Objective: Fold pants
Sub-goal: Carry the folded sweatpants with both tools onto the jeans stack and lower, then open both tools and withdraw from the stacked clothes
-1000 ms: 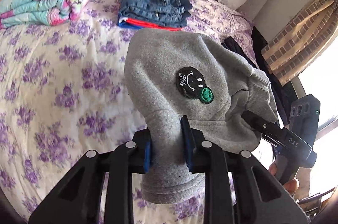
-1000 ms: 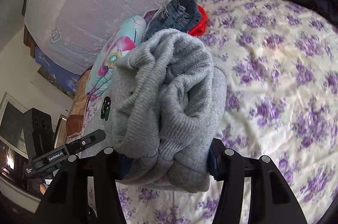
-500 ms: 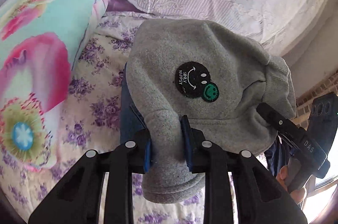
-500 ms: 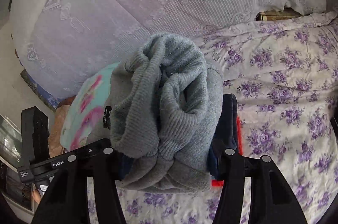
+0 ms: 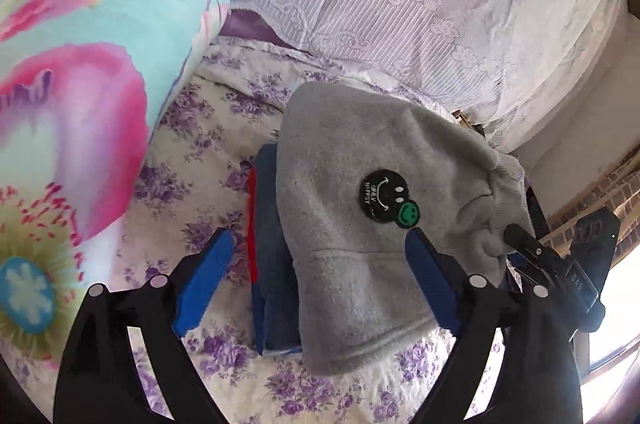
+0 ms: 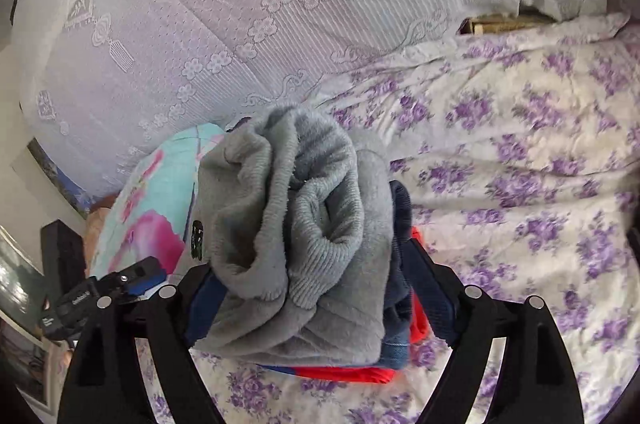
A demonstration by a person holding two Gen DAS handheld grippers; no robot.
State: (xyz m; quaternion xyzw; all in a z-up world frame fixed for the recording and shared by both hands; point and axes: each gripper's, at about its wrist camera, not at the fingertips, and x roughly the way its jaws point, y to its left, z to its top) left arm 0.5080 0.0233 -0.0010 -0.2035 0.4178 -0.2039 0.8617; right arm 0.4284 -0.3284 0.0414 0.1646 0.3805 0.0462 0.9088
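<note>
On top of the jeans stack [image 5: 276, 264] sit the folded grey pants [image 5: 360, 232], smiley patch [image 5: 386, 195] facing up, at the head end of the bed [image 5: 192, 151] w/ purple-flower sheet. Left gripper [image 5: 318, 276] is released: 2 blue pads spread wide, 1 each side of the stack, not pinching cloth. Right gripper [image 6: 316, 298] also spread; its pads flank the pants' ribbed waistband [image 6: 304, 216] & the jeans [image 6: 398, 308] below, but whether they press the cloth I can't tell. Red garment [image 6: 344, 374] pokes out under the jeans. Floral quilt [image 5: 68, 127] lies just left of the stack. White lace cover [image 6: 248, 15] rises behind the bed.
</note>
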